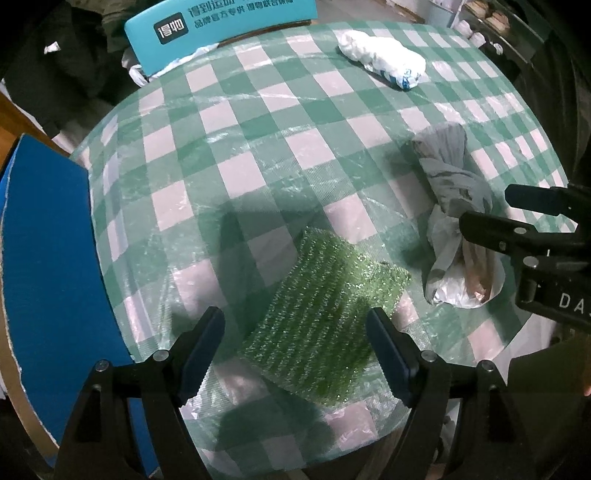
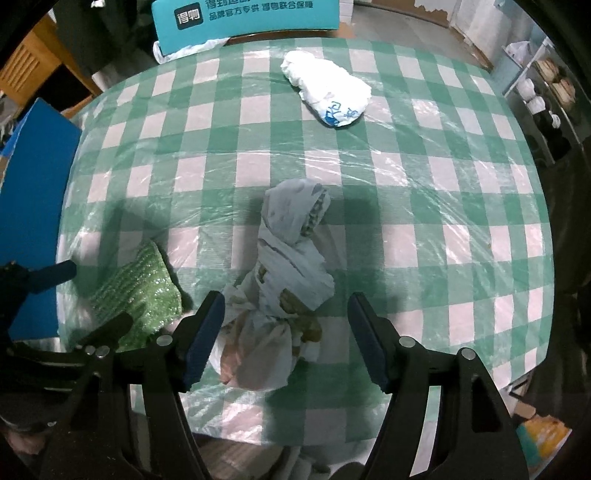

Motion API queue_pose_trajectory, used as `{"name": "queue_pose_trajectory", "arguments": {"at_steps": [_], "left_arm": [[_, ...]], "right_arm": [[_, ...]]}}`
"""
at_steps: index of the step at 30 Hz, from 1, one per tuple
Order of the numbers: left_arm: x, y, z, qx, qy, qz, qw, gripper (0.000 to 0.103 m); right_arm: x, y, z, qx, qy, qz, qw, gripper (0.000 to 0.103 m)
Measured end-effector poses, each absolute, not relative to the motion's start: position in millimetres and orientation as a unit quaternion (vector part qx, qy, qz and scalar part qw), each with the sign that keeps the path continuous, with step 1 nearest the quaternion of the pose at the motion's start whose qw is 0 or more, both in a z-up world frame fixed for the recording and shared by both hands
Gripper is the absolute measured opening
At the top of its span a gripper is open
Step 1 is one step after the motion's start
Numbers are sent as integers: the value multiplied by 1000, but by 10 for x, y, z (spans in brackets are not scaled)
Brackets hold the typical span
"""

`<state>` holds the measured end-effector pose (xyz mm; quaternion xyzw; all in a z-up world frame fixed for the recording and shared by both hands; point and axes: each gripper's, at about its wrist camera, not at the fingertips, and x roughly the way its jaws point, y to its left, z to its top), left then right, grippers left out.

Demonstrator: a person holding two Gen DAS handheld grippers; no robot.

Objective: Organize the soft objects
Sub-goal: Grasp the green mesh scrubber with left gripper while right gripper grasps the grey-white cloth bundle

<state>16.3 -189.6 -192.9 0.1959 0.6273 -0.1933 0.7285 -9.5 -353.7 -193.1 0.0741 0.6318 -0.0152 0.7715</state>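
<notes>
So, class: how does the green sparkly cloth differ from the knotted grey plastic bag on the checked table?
The green sparkly cloth lies flat and spread out; the knotted grey plastic bag is bunched and lumpy. The cloth is glittery green weave; the bag is pale, crinkled film. Both rest on the table, each under an open gripper.

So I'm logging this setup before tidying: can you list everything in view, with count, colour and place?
Table: one, green-and-white check cloth under clear plastic.
Scouring cloth: one, glittery green, near edge, below left tongs.
Knotted bag: one, grey-white, centre, below right tongs.
Rolled bag: one, white with blue print, far side.
Chair back: one, teal, behind table.
Board: one, blue, left of table.
Left tongs: open.
Right tongs: open.
</notes>
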Motion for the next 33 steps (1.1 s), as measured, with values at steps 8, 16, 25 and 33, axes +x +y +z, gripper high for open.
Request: {"name": "queue_pose_trajectory", "arguments": {"at_steps": [8, 16, 25, 33], "left_arm": [[174, -1939, -1993, 199, 633, -197, 721, 81], [209, -2023, -2115, 209, 640, -199, 712, 81], [217, -2011, -2207, 201, 647, -204, 706, 81], [167, -1959, -2223, 191, 645, -221, 706, 60]], "right_arm": [[19, -3381, -1956, 73, 638, -11, 767, 69], [177, -3238, -2132, 60, 651, -10, 757, 69], [256, -3183, -2273, 46, 660, -10, 750, 69], [163, -3222, -2369, 41, 665, 2, 745, 47]]}}
